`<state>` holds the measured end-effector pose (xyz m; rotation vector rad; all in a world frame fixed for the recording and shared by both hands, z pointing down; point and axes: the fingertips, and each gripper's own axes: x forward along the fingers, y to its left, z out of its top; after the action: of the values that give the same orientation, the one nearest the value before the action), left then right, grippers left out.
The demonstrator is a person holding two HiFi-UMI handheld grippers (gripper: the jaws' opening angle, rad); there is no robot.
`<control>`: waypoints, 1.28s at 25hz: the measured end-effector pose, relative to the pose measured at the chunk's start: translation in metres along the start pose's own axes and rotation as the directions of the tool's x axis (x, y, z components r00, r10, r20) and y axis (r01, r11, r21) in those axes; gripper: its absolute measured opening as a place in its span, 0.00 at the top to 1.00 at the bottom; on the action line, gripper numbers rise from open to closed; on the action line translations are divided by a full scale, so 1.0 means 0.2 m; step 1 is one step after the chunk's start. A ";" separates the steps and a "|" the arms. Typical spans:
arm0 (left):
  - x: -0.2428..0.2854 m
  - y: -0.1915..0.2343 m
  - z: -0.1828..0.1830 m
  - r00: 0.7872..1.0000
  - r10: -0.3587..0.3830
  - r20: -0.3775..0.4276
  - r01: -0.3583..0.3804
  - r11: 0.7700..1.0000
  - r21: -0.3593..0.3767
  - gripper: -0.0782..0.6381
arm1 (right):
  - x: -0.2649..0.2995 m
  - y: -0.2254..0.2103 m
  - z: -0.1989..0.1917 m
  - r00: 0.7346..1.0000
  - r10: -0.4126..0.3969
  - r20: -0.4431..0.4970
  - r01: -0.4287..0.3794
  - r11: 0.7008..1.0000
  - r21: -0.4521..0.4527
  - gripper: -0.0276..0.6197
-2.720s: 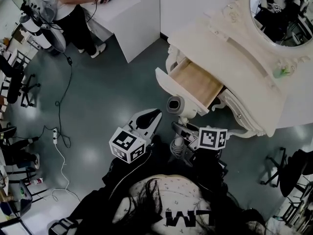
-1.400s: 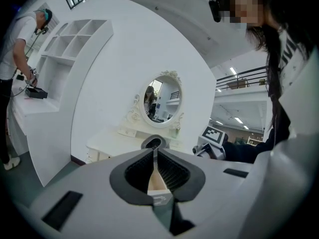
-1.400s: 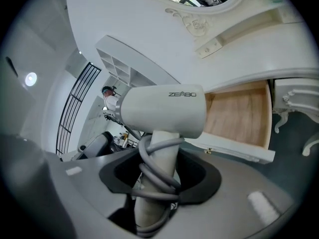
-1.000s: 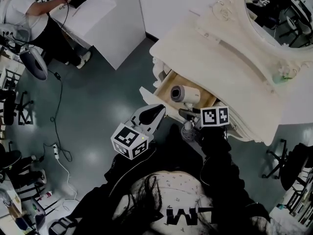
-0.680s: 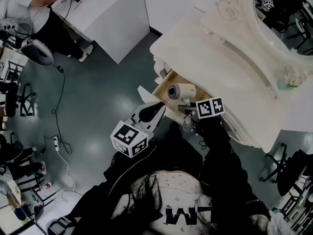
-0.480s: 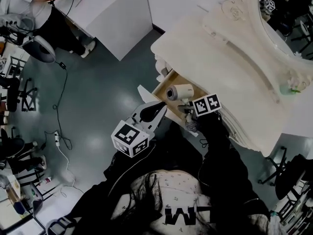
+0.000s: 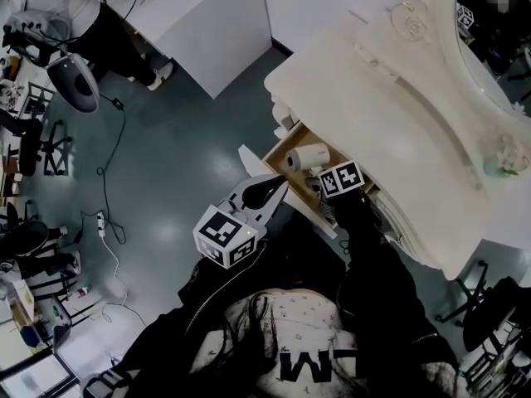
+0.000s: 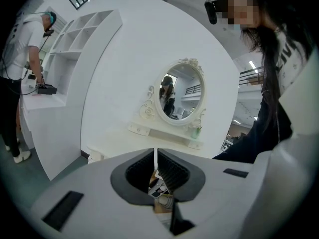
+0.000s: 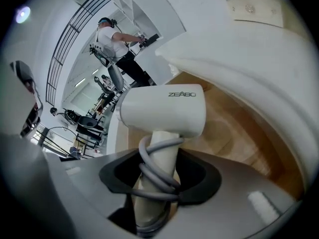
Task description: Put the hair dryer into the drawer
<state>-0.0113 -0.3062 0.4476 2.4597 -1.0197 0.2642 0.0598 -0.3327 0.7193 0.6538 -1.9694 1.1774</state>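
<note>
Flooring point(image 7: 182, 139) of glossy grey-green fills the left of the head view. A person point(image 7: 99, 15) stands far off at a white desk point(image 7: 216, 23). On the right stands a white dressing table point(image 7: 398, 114) with carved edges. Its oval mirror point(image 8: 180, 94) shows upright in the left gripper view.

Below the tabletop, the drawer point(image 7: 286, 139) is pulled out toward the person wearing the camera. Its pale wooden bottom point(image 9: 234, 133) is bare in the right gripper view.

The left gripper point(image 7: 278, 186) hangs over the floor just beside the drawer's white front panel, its marker cube point(image 7: 224, 237) behind it. Its jaws meet at the tips with nothing between them, and it is clear of the dryer.

The right gripper point(image 7: 319, 181) reaches down over the drawer from the near side. Its own marker cube point(image 7: 342, 179) faces the head camera. Its jaws are clamped on the handle of the white hair dryer point(image 9: 164, 111), one dark pad on each side.

The dryer's barrel point(image 7: 305, 157) lies crosswise within the drawer's outline, over the wooden bottom, with the open end toward the left of the head view. I cannot tell whether it touches the wood. Grey lettering runs along the barrel.

A grey cord point(image 9: 159, 171) is wound several times round the handle, and the loops sit between the jaws.
</note>
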 end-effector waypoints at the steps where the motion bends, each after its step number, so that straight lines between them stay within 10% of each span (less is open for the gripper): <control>1: 0.00 0.00 0.00 1.000 0.004 -0.002 -0.004 1.000 -0.002 0.88 | 0.01 -0.01 0.00 1.000 -0.011 -0.004 0.011 1.000 -0.007 0.63; 32: -0.17 0.11 -0.05 0.993 0.117 -0.019 -0.118 0.993 -0.028 0.88 | 0.20 -0.29 -0.02 0.945 -0.321 0.058 0.326 0.937 -0.127 0.62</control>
<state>-0.0513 -0.2937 0.4520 2.3706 -1.1549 0.3057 0.0797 -0.3574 0.7818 0.8943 -1.8634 0.8290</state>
